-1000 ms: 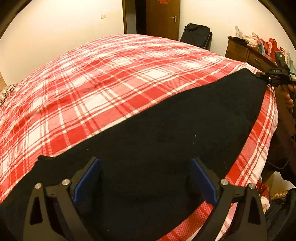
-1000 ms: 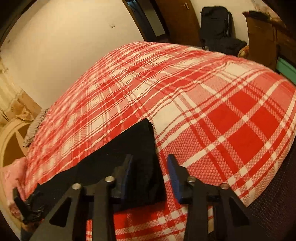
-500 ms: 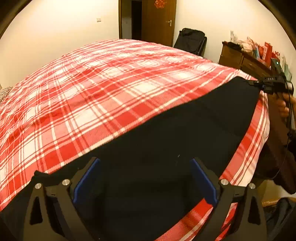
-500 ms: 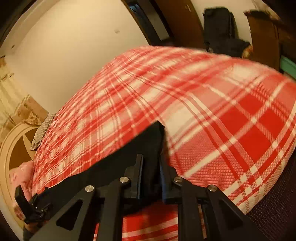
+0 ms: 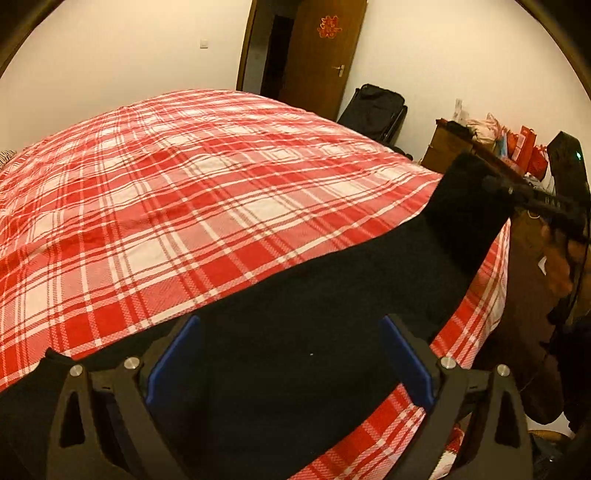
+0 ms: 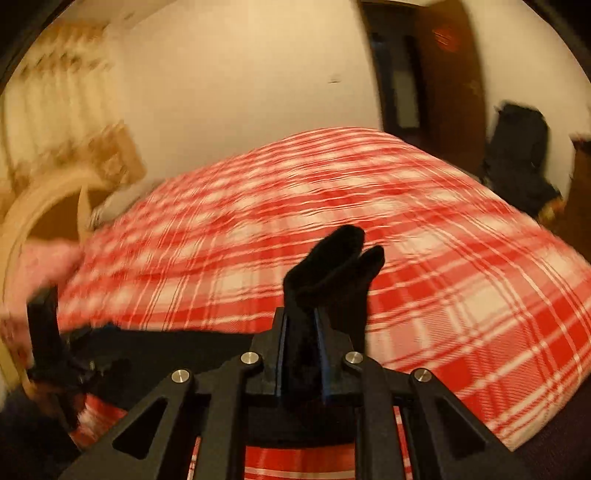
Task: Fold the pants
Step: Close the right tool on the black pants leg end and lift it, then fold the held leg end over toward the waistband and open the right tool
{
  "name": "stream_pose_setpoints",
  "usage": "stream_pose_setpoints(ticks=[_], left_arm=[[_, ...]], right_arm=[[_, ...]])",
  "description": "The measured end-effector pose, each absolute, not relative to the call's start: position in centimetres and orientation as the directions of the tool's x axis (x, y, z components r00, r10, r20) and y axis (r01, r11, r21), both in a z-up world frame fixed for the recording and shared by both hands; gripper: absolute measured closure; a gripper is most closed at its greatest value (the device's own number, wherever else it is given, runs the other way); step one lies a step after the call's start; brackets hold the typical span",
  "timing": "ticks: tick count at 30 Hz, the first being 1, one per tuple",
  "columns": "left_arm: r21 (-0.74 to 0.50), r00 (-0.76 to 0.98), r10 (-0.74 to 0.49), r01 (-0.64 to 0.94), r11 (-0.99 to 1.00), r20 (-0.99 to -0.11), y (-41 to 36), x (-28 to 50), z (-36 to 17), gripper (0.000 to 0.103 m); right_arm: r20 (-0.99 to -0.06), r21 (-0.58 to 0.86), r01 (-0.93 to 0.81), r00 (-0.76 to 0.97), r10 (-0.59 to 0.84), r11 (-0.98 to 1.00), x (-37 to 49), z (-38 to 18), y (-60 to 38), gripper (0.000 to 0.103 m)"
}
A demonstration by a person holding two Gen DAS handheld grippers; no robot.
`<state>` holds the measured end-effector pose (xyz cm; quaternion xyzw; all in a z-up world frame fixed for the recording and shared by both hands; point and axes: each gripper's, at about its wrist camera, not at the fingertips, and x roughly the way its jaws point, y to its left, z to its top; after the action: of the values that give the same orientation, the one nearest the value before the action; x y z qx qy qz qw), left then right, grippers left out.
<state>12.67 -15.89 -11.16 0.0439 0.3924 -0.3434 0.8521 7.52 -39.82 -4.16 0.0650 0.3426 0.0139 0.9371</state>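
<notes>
Red plaid bedspread [image 5: 207, 206] is covering the bed, with black pants [image 5: 295, 325] lying along its near edge. Left gripper [image 5: 290, 354] is hovering over the pants with blue pads spread wide, gripping nothing. Right gripper [image 6: 301, 332] is pinching one end of the pants, lifting it off the bedspread (view is motion-blurred). Brown door [image 5: 321, 55] is standing behind.

red paper ornament [image 5: 330, 26] on brown door [image 5: 317, 74], its character too small to read
</notes>
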Motion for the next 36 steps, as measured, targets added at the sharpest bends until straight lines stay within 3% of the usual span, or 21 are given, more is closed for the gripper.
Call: stream_pose_setpoints(ticks=[5,13,15,17,19,22,27,32,34,36], left_arm=[[-0.245,0.424,-0.578,0.617,0.748,-0.697,-16.3,12.9,-11.8,0.004],[-0.319,0.354,-0.624,0.627,0.711,-0.697,-18.2,13.4,-12.9,0.005],[-0.342,0.328,-0.640,0.632,0.695,-0.695,-19.4,13.5,-13.0,0.007],[-0.352,0.310,-0.650,0.641,0.682,-0.694,-20.2,13.5,-13.0,0.009],[-0.369,0.282,-0.662,0.651,0.664,-0.694,-21.5,13.6,-13.0,0.012],[-0.381,0.243,-0.671,0.667,0.640,-0.700,-23.4,13.5,-13.2,0.018],[-0.440,0.155,-0.684,0.661,0.608,-0.713,-26.5,13.9,-14.2,0.039],[-0.435,0.132,-0.669,0.665,0.607,-0.731,-29.0,13.9,-14.7,0.043],[-0.426,0.129,-0.657,0.666,0.612,-0.742,-29.8,13.9,-14.8,0.050],[-0.407,0.137,-0.640,0.667,0.624,-0.756,-30.2,13.9,-15.0,0.067]], right_arm=[[-0.724,-0.010,-0.080,0.688,0.048,0.997,9.7,-9.2,-34.4,0.088],[-0.795,-0.011,-0.175,0.599,0.097,0.985,10.6,-14.6,-31.6,0.088],[-0.804,-0.022,-0.205,0.585,0.105,0.978,10.3,-14.7,-31.5,0.081],[-0.805,0.038,-0.249,0.566,0.177,0.968,9.3,-14.2,-32.0,0.051],[-0.794,0.081,-0.286,0.561,0.235,0.955,8.0,-13.7,-32.6,0.050],[-0.766,0.066,-0.291,0.598,0.235,0.954,5.8,-13.0,-34.1,0.050],[-0.693,0.139,-0.210,0.678,0.246,0.968,3.7,-12.3,-38.2,0.050],[-0.631,0.185,-0.193,0.728,0.266,0.964,3.3,-11.9,-39.0,0.050],[-0.617,0.170,-0.194,0.744,0.258,0.966,3.1,-11.9,-38.7,0.049],[-0.597,0.153,-0.181,0.766,0.237,0.971,2.9,-11.7,-38.6,0.049]])
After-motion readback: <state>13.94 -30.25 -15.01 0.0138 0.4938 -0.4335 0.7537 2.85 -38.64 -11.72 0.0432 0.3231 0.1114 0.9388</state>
